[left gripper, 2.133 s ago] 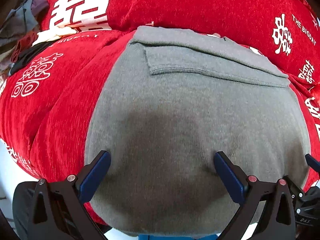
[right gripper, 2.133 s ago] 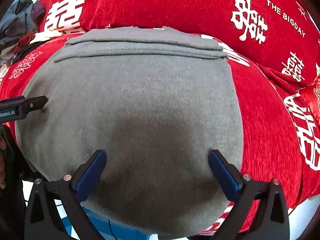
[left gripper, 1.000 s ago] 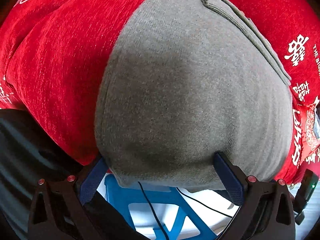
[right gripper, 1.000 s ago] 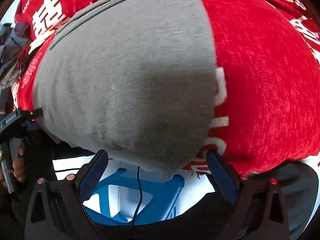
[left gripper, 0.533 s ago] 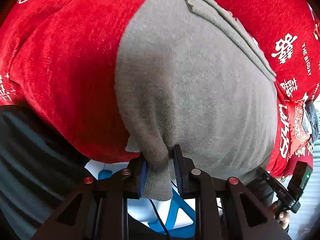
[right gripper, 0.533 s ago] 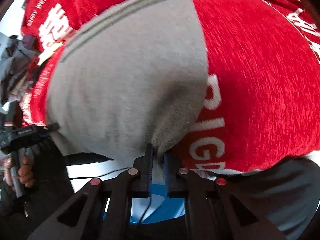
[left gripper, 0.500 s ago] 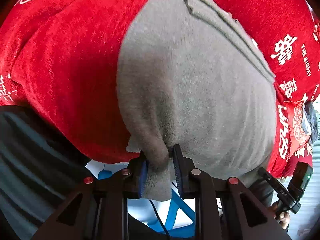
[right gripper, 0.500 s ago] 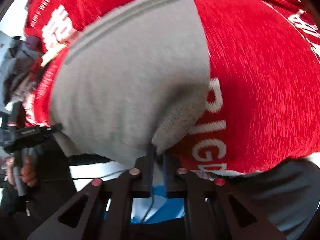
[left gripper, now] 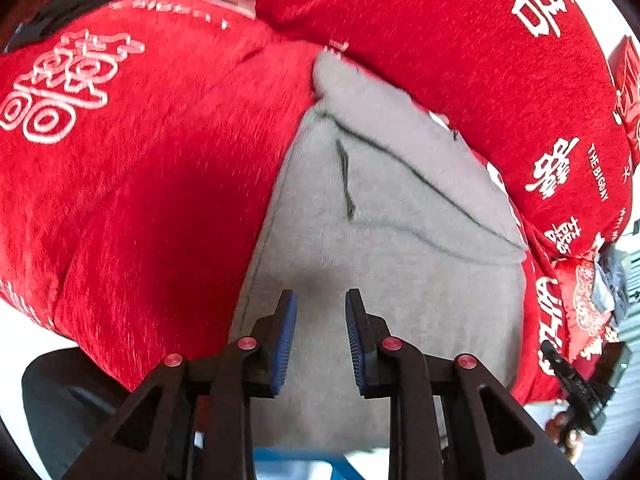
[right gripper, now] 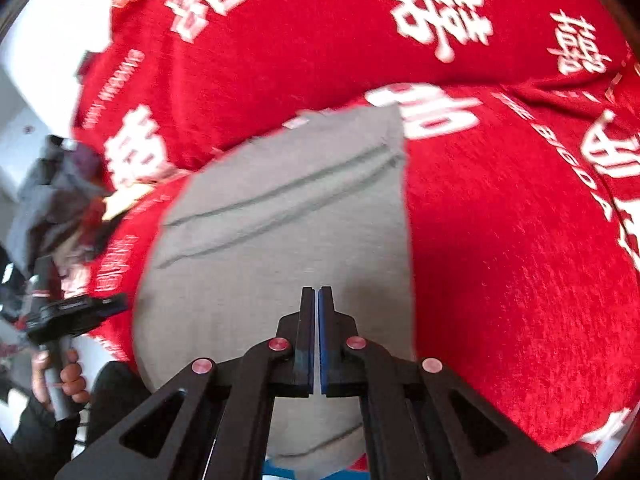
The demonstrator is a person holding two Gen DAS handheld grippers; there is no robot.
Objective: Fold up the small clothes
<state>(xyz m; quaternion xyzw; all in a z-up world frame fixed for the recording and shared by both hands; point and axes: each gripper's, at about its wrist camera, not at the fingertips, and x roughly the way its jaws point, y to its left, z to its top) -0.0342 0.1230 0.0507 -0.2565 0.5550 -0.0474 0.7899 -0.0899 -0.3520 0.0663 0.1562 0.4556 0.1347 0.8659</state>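
Observation:
A grey knit garment (left gripper: 400,240) lies spread on a red cover (left gripper: 140,160) printed with white characters, its far end folded over in a band. My left gripper (left gripper: 320,294) stands at the garment's near left part. Its jaws are narrow and opening a little, with grey cloth filling the gap between the pads. In the right wrist view the same garment (right gripper: 280,240) lies on the cover (right gripper: 520,240). My right gripper (right gripper: 317,289) is shut to a thin slit at the garment's near right part; the fingers hide the pinched cloth.
The red cover swells into a cushion behind the garment. A heap of dark clothes (right gripper: 52,184) lies at the far left. A hand (right gripper: 60,380) holds the other gripper's handle. A blue stool (left gripper: 296,462) stands below the near edge.
Both grippers went from wide open around the garment's near hem to closed on it. They then rose and tipped up, so more of the cover behind shows.

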